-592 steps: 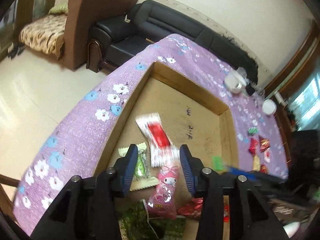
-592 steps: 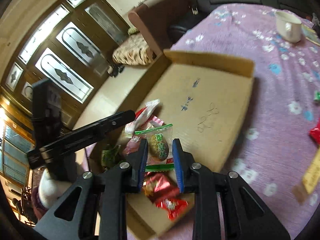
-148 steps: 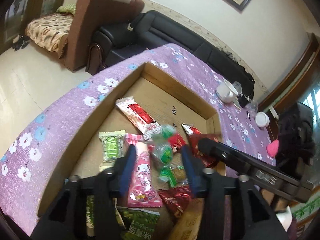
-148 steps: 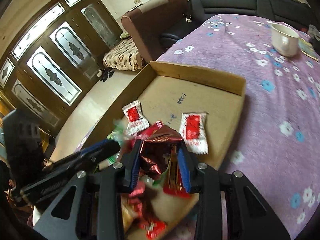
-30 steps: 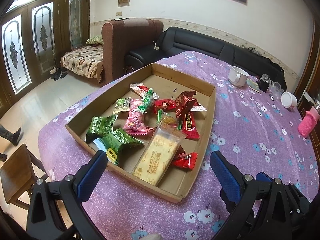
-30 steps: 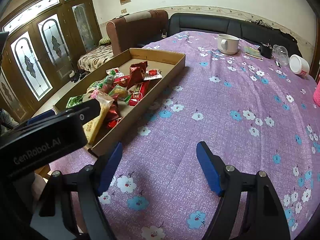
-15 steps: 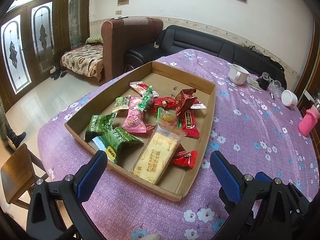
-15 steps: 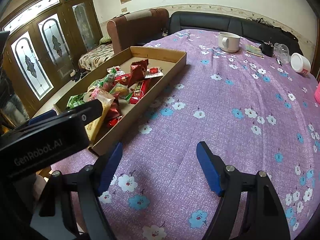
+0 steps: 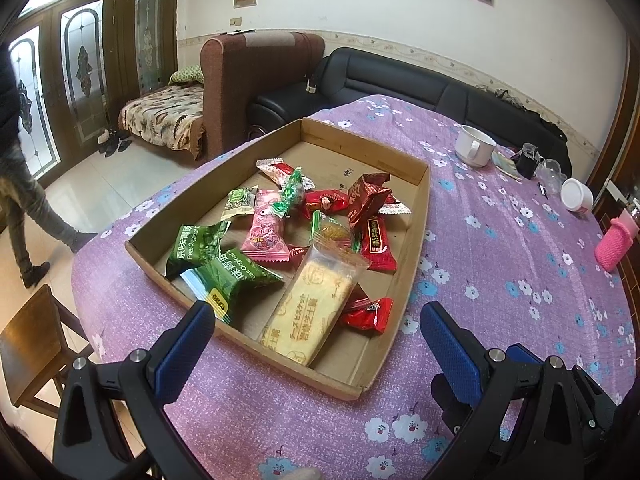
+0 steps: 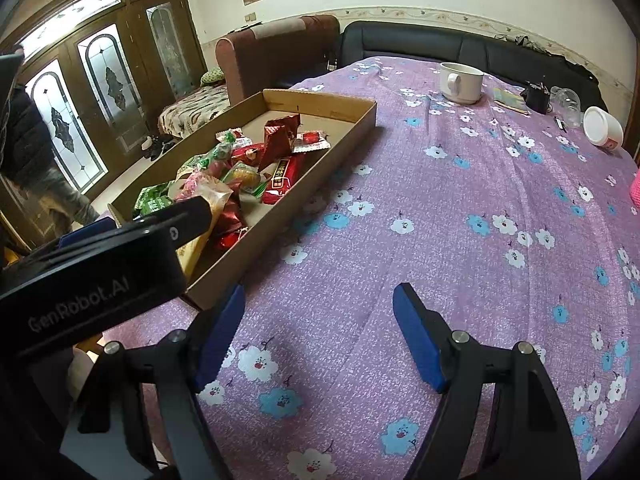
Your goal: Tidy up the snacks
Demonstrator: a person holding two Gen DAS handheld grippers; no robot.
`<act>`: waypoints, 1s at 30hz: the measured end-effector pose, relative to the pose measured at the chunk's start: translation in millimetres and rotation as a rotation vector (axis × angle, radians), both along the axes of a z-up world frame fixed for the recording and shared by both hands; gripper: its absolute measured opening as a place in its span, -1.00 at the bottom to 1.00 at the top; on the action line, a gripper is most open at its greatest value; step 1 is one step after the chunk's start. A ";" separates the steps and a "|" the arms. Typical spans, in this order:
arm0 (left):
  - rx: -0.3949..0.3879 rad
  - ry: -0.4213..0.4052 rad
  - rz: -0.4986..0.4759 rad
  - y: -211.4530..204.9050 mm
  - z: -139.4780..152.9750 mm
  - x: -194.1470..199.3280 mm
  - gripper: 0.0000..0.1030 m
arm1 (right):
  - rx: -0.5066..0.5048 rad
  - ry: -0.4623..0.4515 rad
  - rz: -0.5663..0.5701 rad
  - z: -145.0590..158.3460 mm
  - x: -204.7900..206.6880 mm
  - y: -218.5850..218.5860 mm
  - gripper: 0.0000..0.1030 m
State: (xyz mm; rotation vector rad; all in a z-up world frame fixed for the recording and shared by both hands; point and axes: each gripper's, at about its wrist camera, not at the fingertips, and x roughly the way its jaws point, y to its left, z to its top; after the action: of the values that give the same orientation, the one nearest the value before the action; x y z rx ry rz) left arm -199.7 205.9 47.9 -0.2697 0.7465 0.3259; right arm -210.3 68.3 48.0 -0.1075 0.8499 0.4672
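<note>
Both grippers hung with jaws spread wide and nothing between them above a table draped in a purple floral cloth (image 10: 460, 208). The left gripper (image 9: 316, 330) faced a shallow cardboard tray (image 9: 416, 240) straight ahead of its fingers, its near edge lying between the two blue pads. Inside the tray lay the gathered snacks: a long pale biscuit packet (image 9: 310, 312) closest to the fingers, two green pea packets (image 9: 224, 276) ahead of the left finger, a pink sweet wrapper (image 9: 266, 232) beyond them, and red wrappers (image 9: 370, 200) farther off toward the tray's far end. The right gripper (image 10: 318, 334) pointed over bare cloth, with the tray ahead and to the left of its fingers, partly hidden behind the black body of the left gripper. Far beyond the fingers stood a white mug (image 10: 460, 82) and a white tub (image 10: 602, 126), well apart from the tray.
</note>
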 end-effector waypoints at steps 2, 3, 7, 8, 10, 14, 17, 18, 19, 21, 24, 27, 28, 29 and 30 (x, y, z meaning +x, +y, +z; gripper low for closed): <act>-0.001 0.001 -0.001 -0.5 -0.4 -0.5 0.99 | 0.000 0.002 0.000 -0.1 0.0 0.0 0.50; -0.003 0.002 -0.002 -0.3 -0.4 -0.1 0.99 | 0.000 0.003 0.000 -0.3 -0.1 0.1 0.50; -0.007 0.005 -0.003 0.2 -1.0 0.1 0.99 | -0.001 0.003 0.001 -0.5 0.2 0.1 0.51; -0.007 0.006 -0.003 -0.2 -1.2 -0.1 0.99 | -0.001 0.003 0.001 -0.4 0.3 0.0 0.51; -0.009 0.006 -0.005 -0.6 -1.3 -0.8 0.99 | -0.002 0.004 0.002 -1.1 0.7 0.3 0.51; -0.011 0.006 -0.005 -0.4 -1.3 -0.6 0.99 | -0.002 0.005 0.002 -1.4 0.3 0.5 0.51; -0.010 0.007 -0.008 -1.3 -1.6 -0.3 0.99 | -0.002 0.005 0.002 -1.7 0.2 0.6 0.51; -0.010 0.007 -0.008 -0.6 -1.7 0.2 0.99 | -0.002 0.005 0.002 -1.6 0.4 0.7 0.51; -0.012 0.008 -0.010 -1.0 -1.9 0.0 0.99 | -0.003 0.005 0.002 -2.0 0.1 0.8 0.51; -0.013 0.010 -0.011 -0.8 -2.3 0.1 0.99 | -0.003 0.007 0.003 -2.0 0.2 0.8 0.51; -0.013 0.010 -0.012 -0.8 -2.4 0.5 0.99 | -0.005 0.006 0.005 -3.0 -0.5 1.4 0.51; -0.013 0.007 -0.011 -1.1 -2.5 0.3 0.99 | -0.006 0.006 0.007 -3.0 -0.5 1.7 0.51; -0.015 0.006 -0.012 -0.6 -2.6 0.9 0.99 | -0.006 0.007 0.007 -3.4 -0.9 1.9 0.51; -0.019 0.004 -0.012 0.0 -2.7 0.7 0.99 | -0.006 0.007 0.007 -3.2 -0.6 1.9 0.51; -0.022 0.002 -0.011 1.0 -2.7 0.6 0.99 | -0.007 0.007 0.008 -3.4 -0.5 2.2 0.51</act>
State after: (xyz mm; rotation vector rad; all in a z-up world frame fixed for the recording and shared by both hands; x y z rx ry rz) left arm -199.1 206.9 45.2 -0.2860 0.7540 0.3074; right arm -210.9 70.5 44.6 -0.1155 0.8585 0.4721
